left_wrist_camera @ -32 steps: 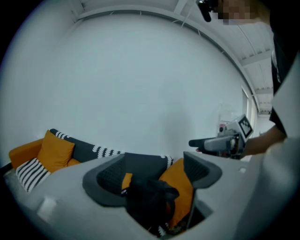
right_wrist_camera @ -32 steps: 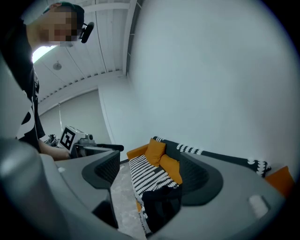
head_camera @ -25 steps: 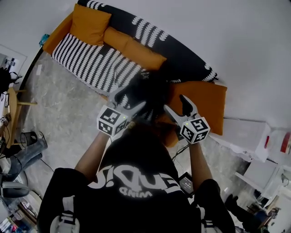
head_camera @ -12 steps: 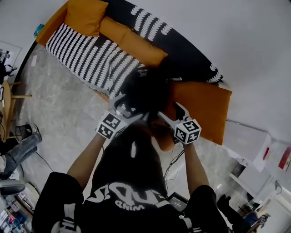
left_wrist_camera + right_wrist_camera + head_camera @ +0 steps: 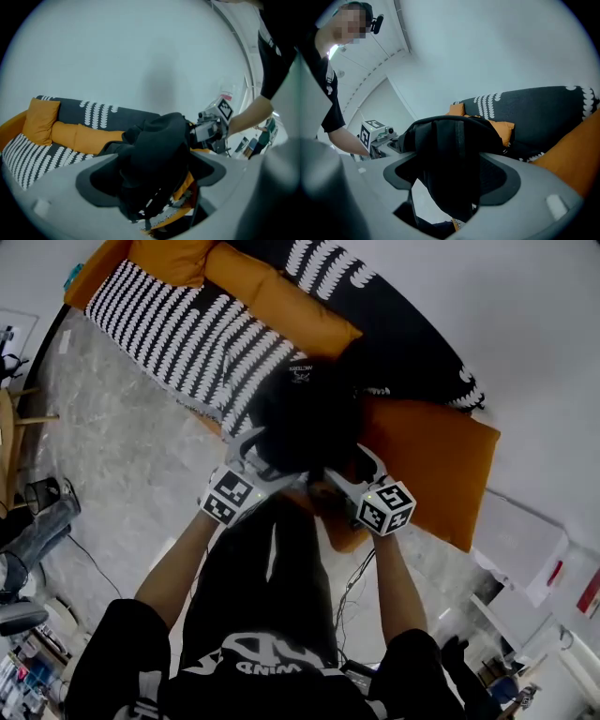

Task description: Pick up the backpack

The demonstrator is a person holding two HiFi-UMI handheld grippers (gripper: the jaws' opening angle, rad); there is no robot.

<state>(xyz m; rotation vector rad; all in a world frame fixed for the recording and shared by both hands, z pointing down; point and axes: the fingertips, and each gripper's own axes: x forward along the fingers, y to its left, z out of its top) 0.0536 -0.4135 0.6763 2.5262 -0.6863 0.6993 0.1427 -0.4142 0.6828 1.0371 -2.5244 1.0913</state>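
The black backpack (image 5: 305, 418) sits on the sofa's front edge, against a large orange cushion (image 5: 433, 457). My left gripper (image 5: 255, 452) is at the backpack's left side and my right gripper (image 5: 352, 465) at its right side. In the left gripper view the backpack (image 5: 159, 154) fills the gap of the left gripper (image 5: 154, 180), whose jaws are opening and stand wide apart. In the right gripper view a black fold of the backpack (image 5: 450, 154) hangs between the wide jaws of the right gripper (image 5: 452, 180). I see no pad pressing on it.
The sofa (image 5: 178, 338) has a black-and-white patterned cover and orange bolsters (image 5: 281, 306). A grey stone floor (image 5: 122, 465) lies in front of it, with cables (image 5: 354, 579) by the person's legs, a white box (image 5: 520, 540) to the right and boots (image 5: 42, 531) to the left.
Both grippers have sunk and closed in on the backpack, from hovering in front of it to flanking it. The person has bent forward, so the sofa has shifted up in the head view.
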